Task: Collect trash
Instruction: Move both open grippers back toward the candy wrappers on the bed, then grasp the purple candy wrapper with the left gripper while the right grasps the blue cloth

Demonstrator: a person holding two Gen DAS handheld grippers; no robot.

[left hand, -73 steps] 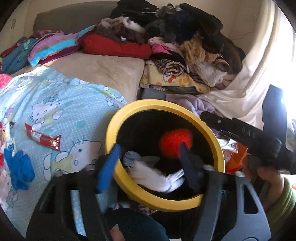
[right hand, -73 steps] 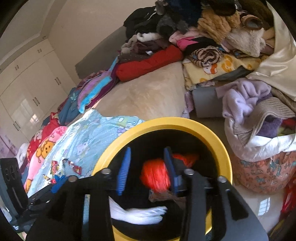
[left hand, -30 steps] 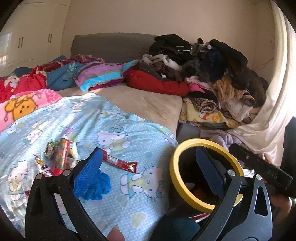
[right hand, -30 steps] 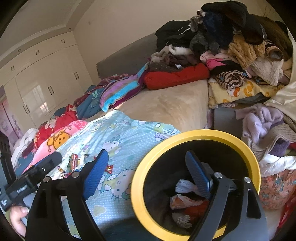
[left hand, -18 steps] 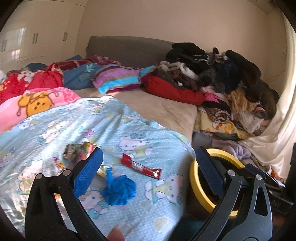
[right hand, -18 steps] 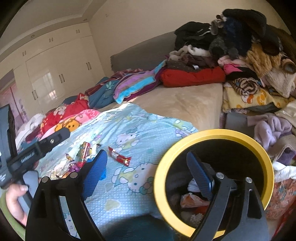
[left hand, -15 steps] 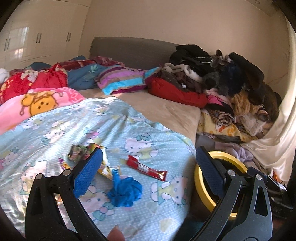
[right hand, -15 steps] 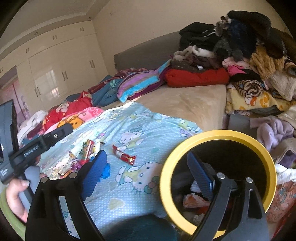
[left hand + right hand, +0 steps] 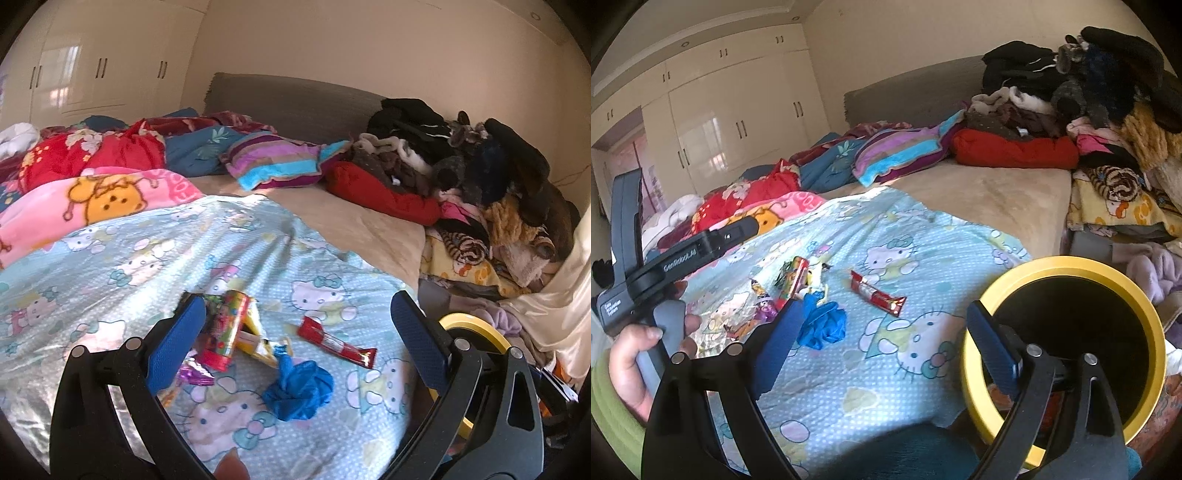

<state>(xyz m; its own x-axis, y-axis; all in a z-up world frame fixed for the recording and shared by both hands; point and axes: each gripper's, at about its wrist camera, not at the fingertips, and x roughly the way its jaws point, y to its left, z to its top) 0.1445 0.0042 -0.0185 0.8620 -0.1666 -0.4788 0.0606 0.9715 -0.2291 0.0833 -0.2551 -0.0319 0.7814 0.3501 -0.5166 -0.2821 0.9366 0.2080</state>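
Trash lies on the light blue cartoon blanket [image 9: 140, 258]: a red snack wrapper [image 9: 335, 342] [image 9: 877, 293], a crumpled blue ball [image 9: 301, 384] [image 9: 822, 325], and a heap of colourful wrappers [image 9: 225, 332] [image 9: 792, 280]. My left gripper [image 9: 295, 343] is open above this trash, empty. My right gripper [image 9: 882, 343] is open and empty too, between the blue ball and the yellow-rimmed black bin [image 9: 1067, 347] [image 9: 472, 326] at the bed's right side. The left gripper's body and the hand holding it show at the left of the right wrist view.
A high pile of clothes [image 9: 480, 177] fills the right side of the bed. Pillows and blankets, red [image 9: 92, 155], pink [image 9: 92, 199] and striped [image 9: 273, 166], lie toward the grey headboard [image 9: 295, 103]. White wardrobes [image 9: 731, 122] stand behind. Cream curtain [image 9: 561, 291] hangs at right.
Both grippers opened over the bin, dropped what they held into it, then swung left and up toward the trash on the blanket. The bin has slid to the right in both views.
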